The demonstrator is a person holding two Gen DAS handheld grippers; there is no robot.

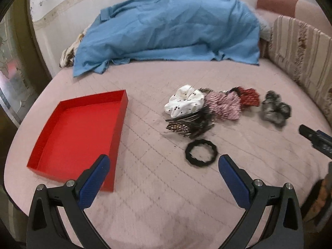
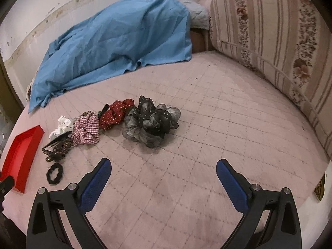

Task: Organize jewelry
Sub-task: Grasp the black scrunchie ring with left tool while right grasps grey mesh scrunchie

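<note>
Red tray (image 1: 81, 132): shallow, nothing in it, on the pink quilted bed (image 1: 166, 197). The left view shows all of it; the right view catches only its corner at the left edge.

Black hair tie (image 1: 201, 153): flat on the quilt, nearest the left gripper (image 1: 164, 174), whose blue fingers are spread wide and hold nothing.

Hair combs (image 1: 189, 125): dark, stacked just beyond the tie.

Scrunchies: white dotted (image 1: 184, 100), pink checked (image 1: 224, 105), red dotted (image 1: 250, 97), in a touching row.

Grey-black scrunchie (image 2: 151, 122): blurred in the left view, sharp in the right view.

Right gripper (image 2: 164, 176): fingers spread apart, empty, over bare quilt.

Blue cloth (image 2: 116, 41): heaped by the wall.

Striped cushion (image 2: 269, 37): fullest in the right view.
</note>
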